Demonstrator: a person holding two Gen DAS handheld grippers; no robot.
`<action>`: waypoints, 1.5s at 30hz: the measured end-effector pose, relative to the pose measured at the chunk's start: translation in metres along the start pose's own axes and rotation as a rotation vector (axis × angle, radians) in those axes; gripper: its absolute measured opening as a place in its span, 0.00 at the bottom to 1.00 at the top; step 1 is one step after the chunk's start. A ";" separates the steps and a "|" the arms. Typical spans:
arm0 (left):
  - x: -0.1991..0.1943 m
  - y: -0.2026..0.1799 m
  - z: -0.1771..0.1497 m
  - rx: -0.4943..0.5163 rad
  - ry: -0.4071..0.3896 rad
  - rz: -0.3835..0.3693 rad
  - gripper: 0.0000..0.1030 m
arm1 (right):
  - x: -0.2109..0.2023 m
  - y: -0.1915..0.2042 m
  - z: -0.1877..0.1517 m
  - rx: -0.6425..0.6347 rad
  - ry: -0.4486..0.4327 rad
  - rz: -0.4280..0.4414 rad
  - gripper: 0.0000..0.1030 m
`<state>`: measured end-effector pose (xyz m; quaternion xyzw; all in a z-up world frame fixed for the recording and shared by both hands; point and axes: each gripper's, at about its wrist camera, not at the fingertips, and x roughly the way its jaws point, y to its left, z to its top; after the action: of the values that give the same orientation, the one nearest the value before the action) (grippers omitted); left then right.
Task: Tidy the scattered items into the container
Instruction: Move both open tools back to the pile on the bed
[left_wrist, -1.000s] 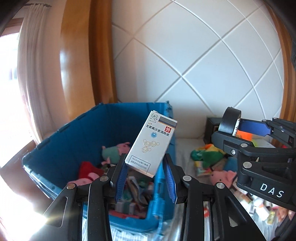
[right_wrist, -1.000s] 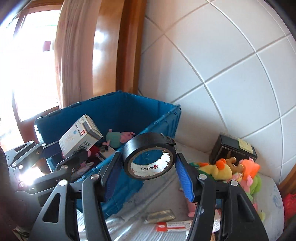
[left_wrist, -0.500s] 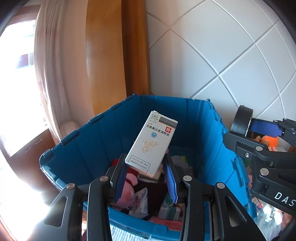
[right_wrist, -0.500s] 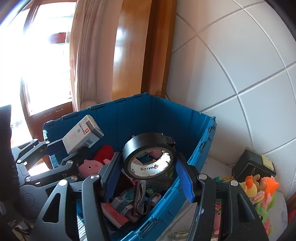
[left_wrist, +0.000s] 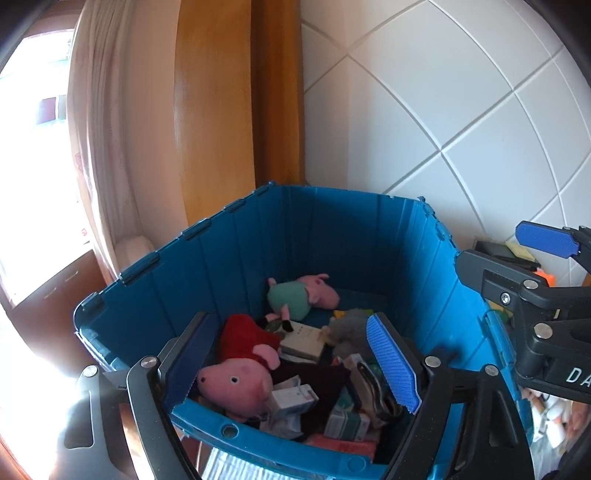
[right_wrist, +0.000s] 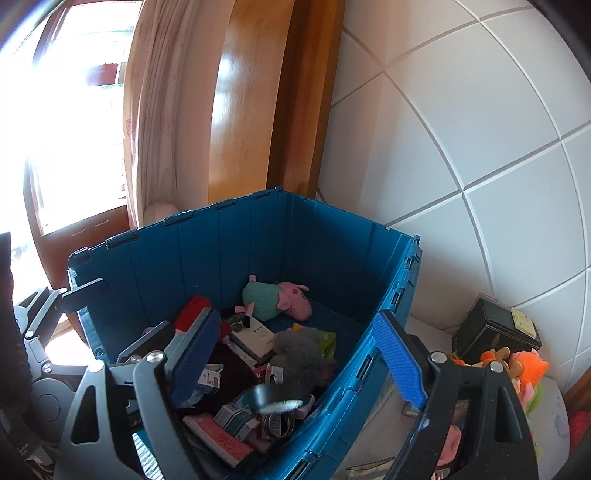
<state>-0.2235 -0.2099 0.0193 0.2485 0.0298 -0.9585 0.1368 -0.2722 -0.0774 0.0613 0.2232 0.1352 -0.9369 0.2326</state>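
The blue crate (left_wrist: 332, 240) (right_wrist: 295, 236) sits below both grippers, holding plush pigs (left_wrist: 240, 384) (right_wrist: 273, 295), a grey plush (right_wrist: 299, 347), small boxes and packets. My left gripper (left_wrist: 291, 362) is open over the crate's near side with nothing between its fingers. My right gripper (right_wrist: 295, 358) is open too, above the crate's right wall. A black tape roll (right_wrist: 279, 400) shows blurred just under it, over the boxes inside. A white box (left_wrist: 301, 338) (right_wrist: 255, 334) lies among the items; I cannot tell if it is the one I held.
A black box (right_wrist: 495, 325) and orange and green plush toys (right_wrist: 517, 365) lie right of the crate on the white surface, with flat packets (right_wrist: 369, 467) in front. Tiled wall (right_wrist: 480, 147) behind, wooden frame (right_wrist: 258, 110) and curtain (right_wrist: 155, 110) to the left.
Both grippers have moved over the crate and opened. The white medicine box has left the left fingers, and the tape roll has left the right fingers and is dropping into the crate.
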 end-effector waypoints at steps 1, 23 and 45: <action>-0.001 0.000 -0.001 -0.002 0.002 0.000 0.84 | -0.001 0.000 0.000 0.001 -0.003 -0.005 0.93; -0.042 -0.098 -0.004 0.080 -0.044 -0.124 0.99 | -0.073 -0.098 -0.057 0.145 -0.018 -0.165 1.00; -0.037 -0.305 -0.049 0.302 0.071 -0.346 0.99 | -0.134 -0.283 -0.199 0.424 0.144 -0.383 1.00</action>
<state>-0.2541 0.0979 -0.0093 0.2909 -0.0669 -0.9519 -0.0692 -0.2363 0.2859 -0.0036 0.3030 -0.0079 -0.9529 -0.0107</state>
